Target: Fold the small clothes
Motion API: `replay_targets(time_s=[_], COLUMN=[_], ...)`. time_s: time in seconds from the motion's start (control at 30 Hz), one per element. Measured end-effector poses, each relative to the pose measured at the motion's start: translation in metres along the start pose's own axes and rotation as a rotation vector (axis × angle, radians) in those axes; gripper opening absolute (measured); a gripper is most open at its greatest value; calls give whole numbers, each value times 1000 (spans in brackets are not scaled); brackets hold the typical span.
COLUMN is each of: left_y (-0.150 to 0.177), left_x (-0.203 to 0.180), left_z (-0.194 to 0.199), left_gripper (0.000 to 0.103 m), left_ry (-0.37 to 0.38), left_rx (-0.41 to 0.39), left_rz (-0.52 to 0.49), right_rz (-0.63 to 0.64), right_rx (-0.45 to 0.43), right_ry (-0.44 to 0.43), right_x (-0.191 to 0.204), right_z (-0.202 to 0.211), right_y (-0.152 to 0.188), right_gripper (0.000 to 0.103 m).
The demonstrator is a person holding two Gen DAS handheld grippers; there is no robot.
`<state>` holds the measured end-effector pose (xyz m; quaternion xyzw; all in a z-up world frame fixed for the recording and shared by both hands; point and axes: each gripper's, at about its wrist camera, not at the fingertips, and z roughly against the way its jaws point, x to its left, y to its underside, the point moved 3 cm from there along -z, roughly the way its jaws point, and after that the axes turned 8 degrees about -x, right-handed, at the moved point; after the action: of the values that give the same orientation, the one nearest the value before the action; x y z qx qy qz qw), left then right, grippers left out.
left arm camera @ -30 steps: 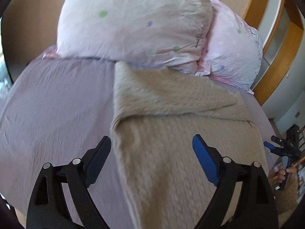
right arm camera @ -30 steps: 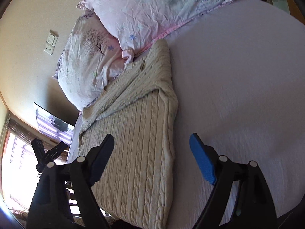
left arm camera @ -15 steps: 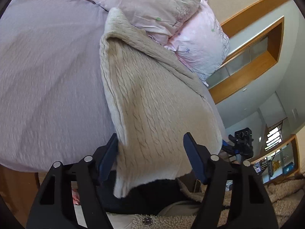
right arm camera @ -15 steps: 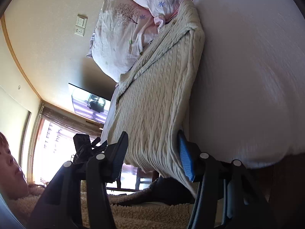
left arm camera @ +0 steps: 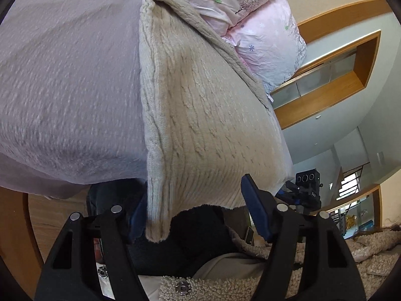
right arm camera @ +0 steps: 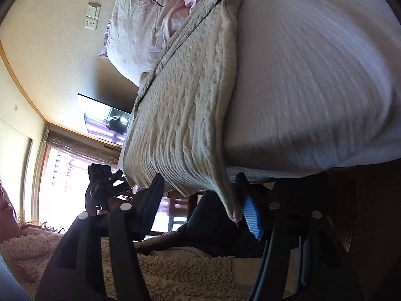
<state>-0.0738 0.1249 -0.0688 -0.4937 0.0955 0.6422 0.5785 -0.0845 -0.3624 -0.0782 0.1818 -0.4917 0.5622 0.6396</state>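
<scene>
Both grippers gape wide, jaws apart: the left gripper point(left arm camera: 200, 215) straddles one hanging corner of the beige cable-knit sweater point(left arm camera: 200, 105), the right gripper point(right arm camera: 200, 200) the other (neither has closed on it). The sweater drapes over the bed point(left arm camera: 62, 75) edge — running toward 12 o'clock, up to two pink floral pillows point(left arm camera: 265, 37).

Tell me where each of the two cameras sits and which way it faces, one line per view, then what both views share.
Left wrist: on the left gripper, low at the bed's foot edge, looking up along the beige knit sweater toward the pillows; its own open fingers and the person's fleece jacket show, with the other gripper beyond.
Right wrist: on the right gripper, at the sweater's other hanging corner, facing the pillows and wall; open fingers, fleece and the person's face show.
Shared: sweater, pillows, bed sheet, and each other's gripper.
</scene>
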Motion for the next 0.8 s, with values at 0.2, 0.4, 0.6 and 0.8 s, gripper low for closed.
replay_targets(time_s=[0.2, 0.4, 0.6, 0.8], left_y=[-5, -93, -234, -306], left_x=[-7, -52, -42, 3], left_z=[15, 25, -25, -98], left_gripper=[18, 17, 16, 16], left_ry=[168, 224, 43, -124], left_rx=[-3, -139, -348, -339], left_rz=[82, -28, 12, 139], right_rz=[162, 328, 215, 6], right_rx=[-12, -263, -468, -431], right_ry=[-161, -236, -193, 80], right_x=[35, 101, 103, 40], right_z=[11, 38, -13, -110], right_y=[2, -93, -237, -326], right_gripper=[7, 7, 7, 7])
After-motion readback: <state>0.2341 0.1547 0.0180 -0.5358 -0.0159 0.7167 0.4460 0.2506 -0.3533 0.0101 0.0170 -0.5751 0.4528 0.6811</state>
